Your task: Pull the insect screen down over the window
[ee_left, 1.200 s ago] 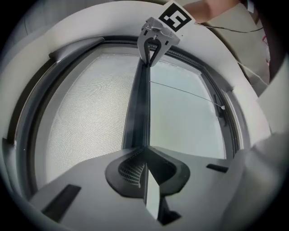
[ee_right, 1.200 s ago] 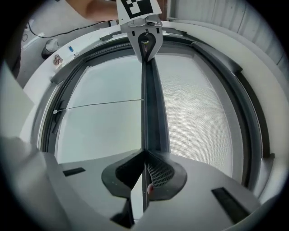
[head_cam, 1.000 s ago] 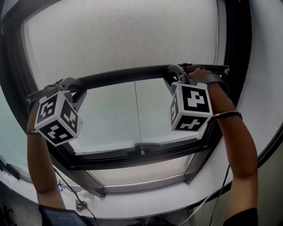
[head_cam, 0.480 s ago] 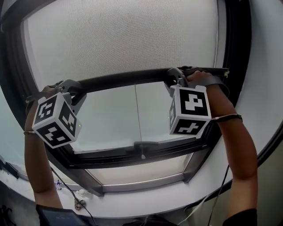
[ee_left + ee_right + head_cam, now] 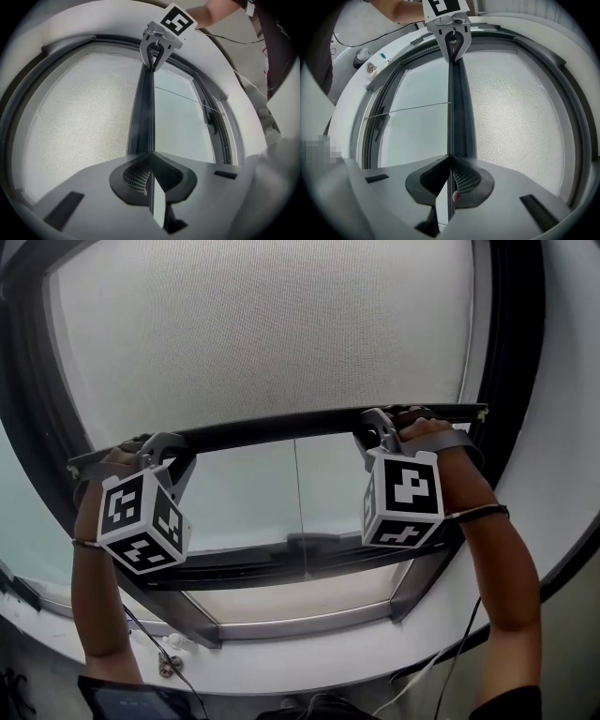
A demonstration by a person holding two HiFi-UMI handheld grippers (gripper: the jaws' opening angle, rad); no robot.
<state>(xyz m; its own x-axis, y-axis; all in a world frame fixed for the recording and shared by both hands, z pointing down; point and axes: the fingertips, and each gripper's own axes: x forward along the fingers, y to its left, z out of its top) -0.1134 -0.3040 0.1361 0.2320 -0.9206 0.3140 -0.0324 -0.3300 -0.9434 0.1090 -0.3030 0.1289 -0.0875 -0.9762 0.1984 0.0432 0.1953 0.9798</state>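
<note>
**No Writing to Read at This Window**

Standing here, I find no letters, numbers, brand names or labels that can be read anywhere. The only sign-like marks are the black-and-white square patterns on the left cube of the left gripper and the right cube of the right gripper. They are blocky codes, not words.

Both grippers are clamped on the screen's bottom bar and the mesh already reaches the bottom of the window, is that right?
Not quite. The left gripper and right gripper are both clamped on the bottom bar, but the mesh stops at that bar; the head view shows uncovered glass below it.
</note>
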